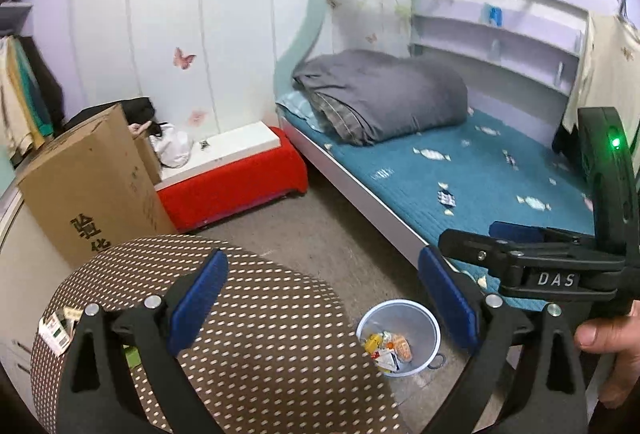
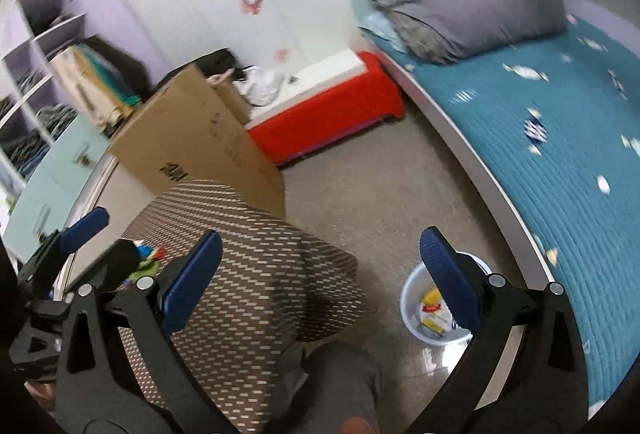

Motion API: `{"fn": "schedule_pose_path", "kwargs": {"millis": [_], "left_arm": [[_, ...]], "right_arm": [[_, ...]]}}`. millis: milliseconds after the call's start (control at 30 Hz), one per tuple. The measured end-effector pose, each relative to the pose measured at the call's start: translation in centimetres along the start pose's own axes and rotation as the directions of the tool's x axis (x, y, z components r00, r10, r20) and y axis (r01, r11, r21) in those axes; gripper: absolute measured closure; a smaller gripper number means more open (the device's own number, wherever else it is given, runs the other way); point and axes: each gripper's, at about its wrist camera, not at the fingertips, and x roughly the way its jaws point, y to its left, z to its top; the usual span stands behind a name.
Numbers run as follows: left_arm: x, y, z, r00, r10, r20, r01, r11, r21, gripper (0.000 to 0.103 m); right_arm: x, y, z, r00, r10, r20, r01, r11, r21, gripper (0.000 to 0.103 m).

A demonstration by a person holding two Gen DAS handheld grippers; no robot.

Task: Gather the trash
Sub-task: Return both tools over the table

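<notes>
Nearby, a patterned stool (image 1: 248, 318) and cardboard box (image 1: 92, 186) flank the bin (image 1: 400, 334).

Both claws stand wide open with nothing between their pads. Under the left claw (image 1: 322, 300) a patterned stool (image 1: 256, 318) fills the space below and to its left; a cardboard box (image 1: 96, 182) blocks farther left. Ahead lies bare floor (image 1: 340, 226), and the bin (image 1: 400, 338) sits just right of the stool. The bed edge (image 1: 360, 190) walls the right side, beside the right claw (image 2: 320, 278).
</notes>
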Motion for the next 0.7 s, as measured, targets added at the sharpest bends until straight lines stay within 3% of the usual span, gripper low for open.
{"fn": "schedule_pose_path", "kwargs": {"millis": [200, 333, 533, 700], "left_arm": [[-3.7, 5.1, -1.8, 0.997, 0.052, 0.053, -0.049, 0.996, -0.070, 0.009], [-5.5, 8.5, -3.4, 0.988, 0.132, 0.075, -0.125, 0.988, -0.095, 0.009], [-8.2, 14.8, -6.7, 0.969, 0.237, 0.069, -0.217, 0.951, -0.219, 0.009], [-9.5, 19.6, -9.6, 0.949, 0.314, 0.017, -0.295, 0.909, -0.293, 0.009]], "right_arm": [[0.3, 6.6, 0.2, 0.998, 0.058, 0.002, -0.057, 0.987, -0.149, 0.006], [1.5, 11.2, -0.4, 0.995, 0.092, -0.026, -0.096, 0.961, -0.261, 0.006], [5.1, 17.6, -1.4, 0.984, 0.141, -0.106, -0.171, 0.906, -0.388, 0.006], [8.4, 21.9, -2.5, 0.969, 0.167, -0.184, -0.233, 0.865, -0.445, 0.006]]}}
